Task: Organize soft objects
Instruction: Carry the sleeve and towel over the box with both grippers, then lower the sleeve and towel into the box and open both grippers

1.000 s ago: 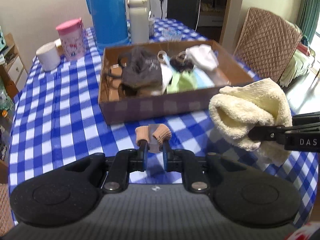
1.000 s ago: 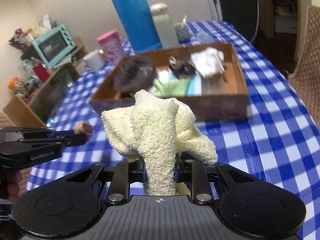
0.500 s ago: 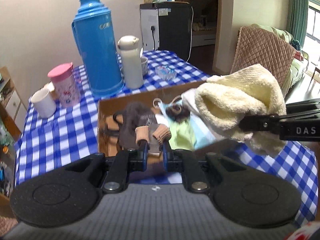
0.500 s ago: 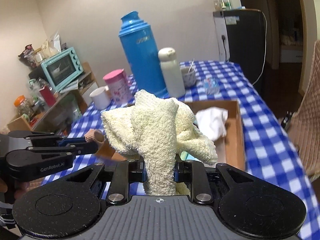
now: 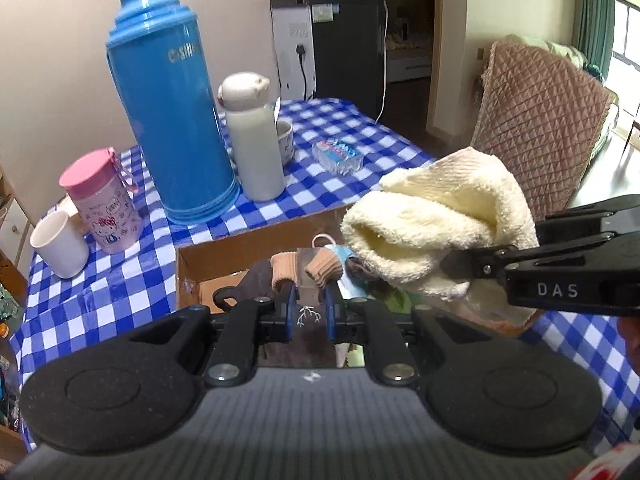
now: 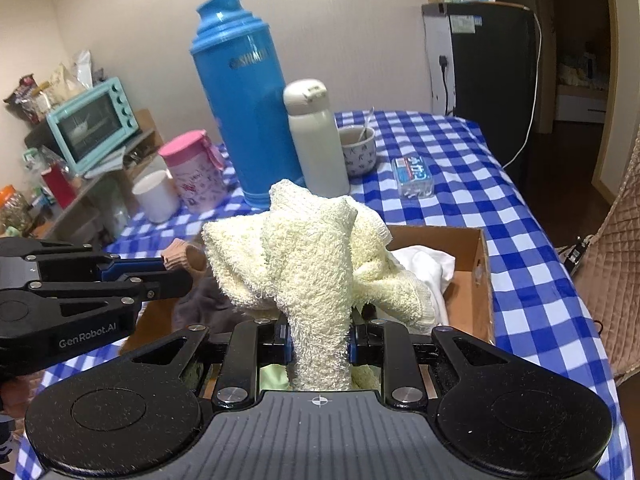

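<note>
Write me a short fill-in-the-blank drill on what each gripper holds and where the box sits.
1. The right gripper is shut on a pale ____ towel.
2. The left gripper pinches a grey sock with a ____ cuff.
3. Both grippers hover above the open cardboard ____.
4. The tallest thing on the checked tablecloth is the ____ thermos.

Missing words: yellow; tan; box; blue
</note>
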The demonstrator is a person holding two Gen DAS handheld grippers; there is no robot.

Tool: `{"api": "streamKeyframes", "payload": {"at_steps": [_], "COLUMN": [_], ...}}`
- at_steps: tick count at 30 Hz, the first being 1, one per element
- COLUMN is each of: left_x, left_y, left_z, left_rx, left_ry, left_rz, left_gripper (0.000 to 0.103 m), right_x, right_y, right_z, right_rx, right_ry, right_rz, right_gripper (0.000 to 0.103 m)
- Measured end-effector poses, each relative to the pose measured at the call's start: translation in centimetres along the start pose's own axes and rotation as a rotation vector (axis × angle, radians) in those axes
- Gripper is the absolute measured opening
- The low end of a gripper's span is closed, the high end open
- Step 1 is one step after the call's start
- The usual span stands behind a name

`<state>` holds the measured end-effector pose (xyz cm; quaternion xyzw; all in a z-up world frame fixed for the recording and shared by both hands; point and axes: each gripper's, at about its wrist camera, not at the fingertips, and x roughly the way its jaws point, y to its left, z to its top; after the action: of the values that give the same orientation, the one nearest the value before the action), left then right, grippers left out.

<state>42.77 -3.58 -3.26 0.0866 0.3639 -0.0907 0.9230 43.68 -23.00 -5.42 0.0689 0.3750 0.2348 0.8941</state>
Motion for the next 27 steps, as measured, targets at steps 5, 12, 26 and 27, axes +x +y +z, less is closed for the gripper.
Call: {"api": "streamKeyframes", "payload": {"at_steps": [5,12,26,27], "left_x": [2.8,6.0,9.2,9.3], "left_y": [0.6,1.1,2.3,2.3], "left_z": [0.0,-0.5,-2.0,-2.1], "left_rx": [0.000,0.009,-0.028,-0.029], "left_ry": [0.043,0.110,0.184,0.186], "left_rz": [0.003,0.001,-0.002,-0.003], "left_gripper": [0.014,0.014,0.014,0.014], "right_x": [2.9,6.5,8.7,8.7], "right_y": [-0.5,-0.4,0.4,0.5], "right_z": [0.0,-0.5,-0.9,-0.8], "right_rx": [-0.018,-0.074,-0.108,-0.107], "right_ry": [0.056,0.155,0.216,0.218], "right_rz": [-0.012,-0.033,-0.034,-0.036], "right_gripper": [0.024,0.024,0.024,0.025]}}
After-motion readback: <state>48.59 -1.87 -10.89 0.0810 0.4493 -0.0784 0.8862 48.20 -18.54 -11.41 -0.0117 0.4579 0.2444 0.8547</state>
